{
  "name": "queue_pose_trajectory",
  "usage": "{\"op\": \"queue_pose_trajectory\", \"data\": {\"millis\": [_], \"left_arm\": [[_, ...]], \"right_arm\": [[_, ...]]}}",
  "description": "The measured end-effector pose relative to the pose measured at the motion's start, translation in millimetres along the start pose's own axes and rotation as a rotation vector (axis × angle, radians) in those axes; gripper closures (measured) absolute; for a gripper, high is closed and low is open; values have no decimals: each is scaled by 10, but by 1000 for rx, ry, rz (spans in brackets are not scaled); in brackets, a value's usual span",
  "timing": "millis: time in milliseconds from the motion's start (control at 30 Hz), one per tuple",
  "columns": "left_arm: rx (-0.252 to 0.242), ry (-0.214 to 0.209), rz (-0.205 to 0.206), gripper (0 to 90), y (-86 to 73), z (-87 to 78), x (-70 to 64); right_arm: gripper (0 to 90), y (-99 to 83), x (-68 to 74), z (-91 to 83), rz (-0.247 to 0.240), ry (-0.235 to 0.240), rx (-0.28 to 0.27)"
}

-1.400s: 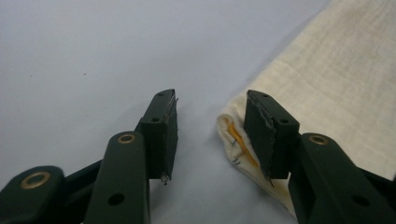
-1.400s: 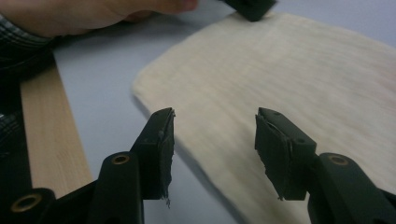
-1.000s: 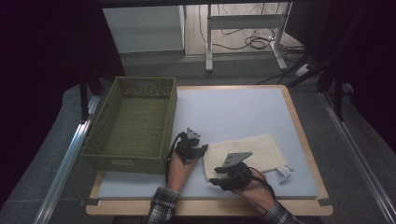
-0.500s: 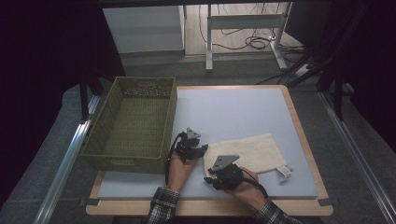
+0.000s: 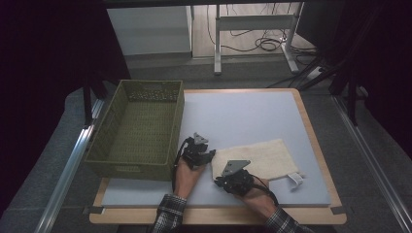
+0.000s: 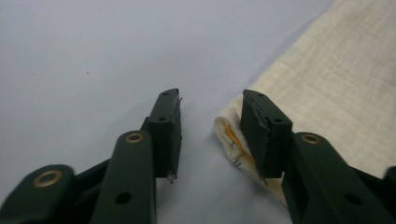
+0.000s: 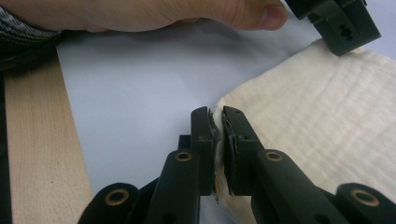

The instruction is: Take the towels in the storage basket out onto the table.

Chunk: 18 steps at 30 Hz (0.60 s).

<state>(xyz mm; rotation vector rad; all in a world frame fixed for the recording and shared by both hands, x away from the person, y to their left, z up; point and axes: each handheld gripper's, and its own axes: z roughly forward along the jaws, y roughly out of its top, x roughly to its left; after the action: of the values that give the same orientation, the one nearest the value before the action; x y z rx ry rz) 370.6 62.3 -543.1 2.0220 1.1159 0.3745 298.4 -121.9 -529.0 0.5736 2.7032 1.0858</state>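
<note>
The green woven basket [image 5: 136, 128] stands empty at 9 o'clock on the pale blue surface [image 5: 243, 111]. The left tongs [image 5: 198, 151] sit just beside the folded cream towel [image 5: 257, 158], at its far-left corner; in the left gripper view they [image 6: 210, 135] stand wide apart, one jaw touching the towel [image 6: 336, 93] edge, nothing gripped. The right tongs [image 7: 217, 140] are clamped narrow on the towel's [image 7: 317, 121] near-left corner. The towel lies flat at 5 o'clock. Judgement: one corner secured, the second not yet taken; any lifting, folding or transfer remains outstanding.
</note>
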Motion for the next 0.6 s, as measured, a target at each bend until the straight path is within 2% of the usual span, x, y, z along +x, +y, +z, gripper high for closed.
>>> {"op": "queue_pose_trajectory", "data": {"millis": [33,67,133,167,233,333,533,600], "left_arm": [[-4,-31,16,676,-2,1,-4],[1,-50,37,808,6,3,-32],[1,-51,25,853,13,4,-41],[1,-51,25,858,13,4,-41],[-17,-73,0,863,27,-4,-31],[-41,-81,1,865,80,-41,-51],[-59,-85,29,865,219,-80,-120],[-73,-86,41,864,289,-77,-165]], "right_arm": [[837,1,-1,-3,3,3,-2],[837,5,-1,-24,12,11,-11],[837,13,0,-57,12,11,-20],[837,18,-3,-77,11,11,-25],[837,30,-8,-124,13,9,-36],[836,40,-23,-193,17,8,-51],[836,47,-60,-338,29,-4,-89],[835,31,-89,-430,31,-23,-103]]}}
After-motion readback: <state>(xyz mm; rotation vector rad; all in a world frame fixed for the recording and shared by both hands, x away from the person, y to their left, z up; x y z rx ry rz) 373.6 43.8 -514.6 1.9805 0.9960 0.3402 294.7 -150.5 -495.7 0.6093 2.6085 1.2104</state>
